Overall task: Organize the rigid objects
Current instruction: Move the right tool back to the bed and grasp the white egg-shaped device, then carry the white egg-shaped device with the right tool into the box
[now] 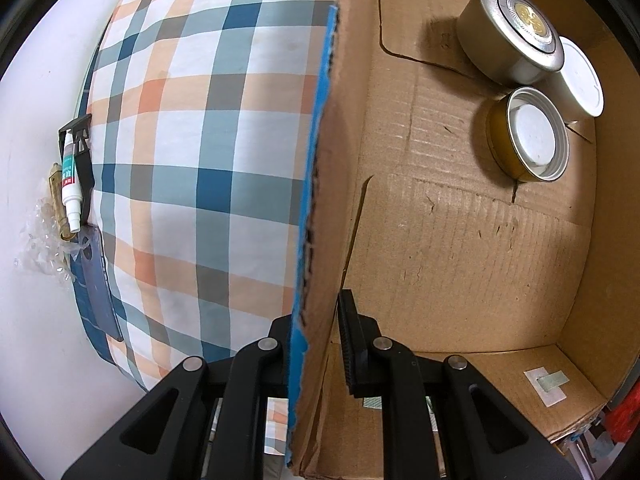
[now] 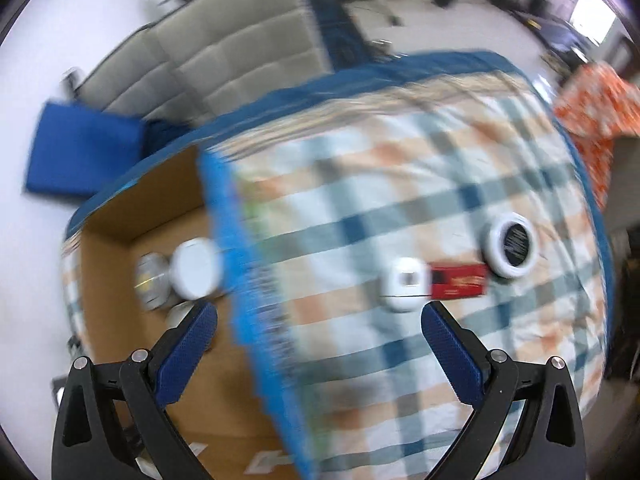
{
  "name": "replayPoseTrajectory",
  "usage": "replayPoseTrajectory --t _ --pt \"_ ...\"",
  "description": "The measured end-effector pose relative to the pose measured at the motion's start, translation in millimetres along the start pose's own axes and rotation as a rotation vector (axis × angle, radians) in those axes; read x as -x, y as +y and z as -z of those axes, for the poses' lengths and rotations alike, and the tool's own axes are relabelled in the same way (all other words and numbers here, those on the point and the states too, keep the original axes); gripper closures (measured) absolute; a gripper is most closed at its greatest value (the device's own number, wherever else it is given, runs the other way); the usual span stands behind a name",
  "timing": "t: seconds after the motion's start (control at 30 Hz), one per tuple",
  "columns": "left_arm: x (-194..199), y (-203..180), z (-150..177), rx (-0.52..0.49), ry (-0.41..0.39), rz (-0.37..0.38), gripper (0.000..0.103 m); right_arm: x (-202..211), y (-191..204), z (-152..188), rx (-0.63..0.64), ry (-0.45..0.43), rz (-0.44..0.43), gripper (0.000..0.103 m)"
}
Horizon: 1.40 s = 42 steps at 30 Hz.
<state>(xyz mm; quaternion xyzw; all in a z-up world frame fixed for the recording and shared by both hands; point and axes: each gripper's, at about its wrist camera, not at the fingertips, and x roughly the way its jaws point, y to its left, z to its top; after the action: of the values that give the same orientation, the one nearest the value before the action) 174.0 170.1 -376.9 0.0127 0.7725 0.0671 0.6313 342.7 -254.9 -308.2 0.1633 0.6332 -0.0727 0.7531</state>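
A cardboard box (image 1: 460, 248) lies on a plaid cloth (image 1: 200, 160). My left gripper (image 1: 316, 340) is shut on the box wall (image 1: 320, 200), one finger on each side. Inside the box stand a silver tin (image 1: 508, 36), a gold tin (image 1: 524, 136) and a white-lidded jar (image 1: 580, 76). In the blurred right wrist view my right gripper (image 2: 320, 320) is open and empty above the box edge (image 2: 248, 280). On the cloth (image 2: 440, 360) ahead lie a white case (image 2: 404, 284), a red box (image 2: 460, 280) and a round white-rimmed container (image 2: 510, 246).
Left of the cloth, on the white surface, lie a white tube (image 1: 70, 184), a black clip (image 1: 80, 140), a dark phone case (image 1: 96, 280) and crumpled plastic (image 1: 44, 244). A grey sofa (image 2: 224, 52), a blue cushion (image 2: 80, 152) and an orange cloth (image 2: 592, 116) are behind.
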Motion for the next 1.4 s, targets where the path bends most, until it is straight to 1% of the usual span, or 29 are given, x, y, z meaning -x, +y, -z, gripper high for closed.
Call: replayPoseTrajectory --t 0.03,0.1,0.13,0.17,0.23,0.33,0.37,0.4,0.43,0.47,0.5,0.53,0.57,0.6,0.63,0.67,0.7,0.73,0.87,1.0,1.1,1.3,1.4 --pt "0 0 0 0.001 0.0 -0.001 0.091 -8 -18 -4 -0.038 0.003 0.02 0.0" --pt "0 0 0 0.001 -0.001 -0.002 0.091 -22 -41 -8 -0.083 0.027 0.042 0.0" --pt "0 0 0 0.001 0.0 -0.002 0.091 -34 -56 -9 -0.119 0.042 0.017 0.0" --pt "-1 0 0 0.002 0.001 -0.001 0.091 -43 -64 -9 -0.136 0.057 0.011 0.0" --pt "0 0 0 0.003 0.001 -0.001 0.091 -64 -73 -8 -0.142 0.104 0.011 0.0" --pt "0 0 1 0.004 0.002 -0.003 0.091 -93 -75 -5 -0.13 0.155 0.01 0.001" --pt "0 -1 1 0.004 0.003 -0.004 0.091 -101 -76 -4 -0.128 0.165 0.014 0.006" --pt "0 -1 0 0.005 0.003 -0.003 0.091 -108 -76 -3 -0.128 0.174 0.015 0.015" --pt "0 -1 1 0.006 0.003 -0.002 0.091 -118 -76 -3 -0.123 0.19 0.028 0.02" --pt "0 -1 0 0.005 0.004 -0.002 0.091 -125 -75 -3 -0.121 0.196 0.032 0.029" --pt "0 -1 0 0.005 0.004 -0.002 0.091 -130 -75 -3 -0.119 0.201 0.036 0.035" --pt "0 -1 0 0.006 0.004 -0.002 0.091 -136 -73 -3 -0.118 0.204 0.052 0.035" --pt "0 -1 0 0.006 0.004 -0.003 0.091 -134 -71 -4 -0.117 0.183 0.061 0.035" --pt "0 -1 0 0.006 0.004 -0.002 0.091 -133 -68 -6 -0.109 0.17 0.056 0.038" --pt "0 0 0 0.007 0.004 -0.002 0.091 -136 -64 -8 -0.101 0.181 0.06 0.042" --pt "0 0 0 0.007 0.004 -0.002 0.091 -140 -63 -8 -0.103 0.2 0.065 0.052" --pt "0 0 0 0.008 0.004 0.0 0.091 -145 -63 -7 -0.112 0.227 0.07 0.053" --pt "0 0 0 0.009 0.004 0.001 0.091 -148 -63 -8 -0.119 0.23 0.072 0.053" --pt "0 2 0 0.008 0.005 0.002 0.091 -146 -56 -7 -0.084 0.223 0.096 0.054" --pt "0 2 -1 0.009 0.006 0.003 0.091 -131 -45 -4 -0.078 0.218 0.061 0.054" --pt "0 3 -1 0.007 0.005 0.002 0.091 -105 -32 -1 -0.046 0.177 0.026 0.054" --pt "-1 2 -1 0.006 0.005 0.003 0.091 -35 5 4 0.032 0.067 -0.089 0.054" --pt "-2 1 -1 0.006 0.005 0.002 0.091 -7 31 7 0.083 0.038 -0.157 0.054"
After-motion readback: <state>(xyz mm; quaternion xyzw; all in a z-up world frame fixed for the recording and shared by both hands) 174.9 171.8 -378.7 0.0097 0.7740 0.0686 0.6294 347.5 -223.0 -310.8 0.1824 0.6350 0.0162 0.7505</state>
